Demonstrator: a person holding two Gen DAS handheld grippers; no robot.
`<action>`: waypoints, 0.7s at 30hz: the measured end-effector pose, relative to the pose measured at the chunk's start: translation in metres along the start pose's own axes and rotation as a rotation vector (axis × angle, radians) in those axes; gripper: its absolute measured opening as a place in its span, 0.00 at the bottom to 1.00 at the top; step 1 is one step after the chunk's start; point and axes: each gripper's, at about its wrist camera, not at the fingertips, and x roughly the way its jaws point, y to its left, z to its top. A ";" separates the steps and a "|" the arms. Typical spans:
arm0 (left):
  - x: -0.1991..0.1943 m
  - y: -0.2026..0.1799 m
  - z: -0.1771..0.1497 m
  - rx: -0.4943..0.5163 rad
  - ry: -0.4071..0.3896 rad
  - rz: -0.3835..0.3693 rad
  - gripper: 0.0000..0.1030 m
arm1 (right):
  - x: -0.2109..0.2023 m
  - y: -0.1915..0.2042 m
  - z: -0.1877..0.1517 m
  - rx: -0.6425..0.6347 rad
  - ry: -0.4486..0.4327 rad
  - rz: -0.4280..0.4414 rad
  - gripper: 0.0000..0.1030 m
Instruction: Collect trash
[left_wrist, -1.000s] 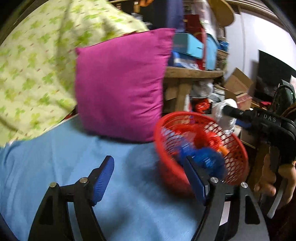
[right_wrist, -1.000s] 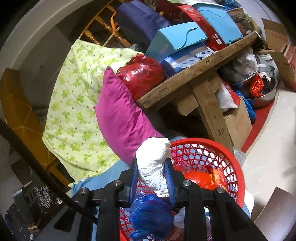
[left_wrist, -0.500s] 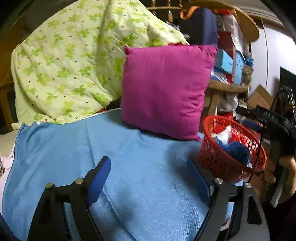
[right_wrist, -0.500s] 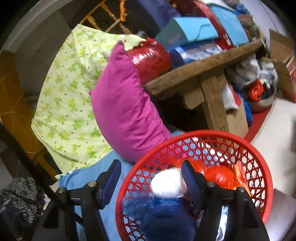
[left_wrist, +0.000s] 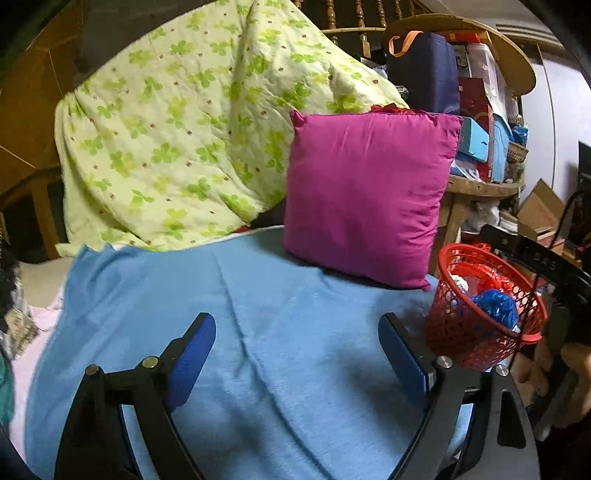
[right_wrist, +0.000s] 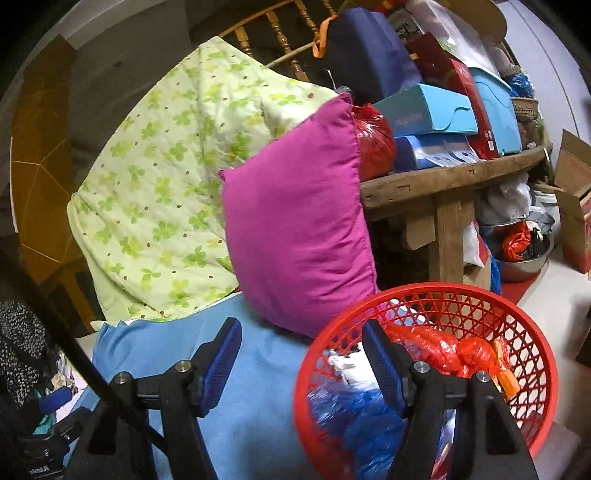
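Observation:
A red mesh basket (right_wrist: 532, 369) stands at the right end of the blue blanket (left_wrist: 258, 314). It holds red plastic (right_wrist: 443, 347), a blue bag (right_wrist: 354, 417) and a white wad (right_wrist: 343, 365). It also shows in the left wrist view (left_wrist: 458, 332). My right gripper (right_wrist: 301, 358) is open and empty, straddling the basket's near rim. My left gripper (left_wrist: 297, 350) is open and empty above the bare blanket, left of the basket.
A magenta cushion (left_wrist: 365, 195) leans against a green-patterned quilt (left_wrist: 184, 129) at the back. A wooden bench (right_wrist: 443, 177) stacked with boxes stands behind the basket. Cardboard boxes (right_wrist: 576, 206) and a metal bowl (right_wrist: 524, 258) are on the floor to the right.
My right gripper opened and dropped the white wad into the basket, then pulled back. My left gripper drew back and swung left, away from the basket.

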 end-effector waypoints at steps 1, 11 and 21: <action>-0.005 0.001 0.001 0.002 0.002 0.012 0.88 | -0.006 0.003 -0.001 -0.002 -0.004 -0.004 0.70; -0.073 0.000 0.012 0.022 -0.016 0.139 0.89 | -0.081 0.019 0.000 -0.070 0.011 0.007 0.76; -0.145 -0.027 0.035 0.057 -0.088 0.222 0.96 | -0.175 0.028 0.032 -0.153 -0.047 0.055 0.83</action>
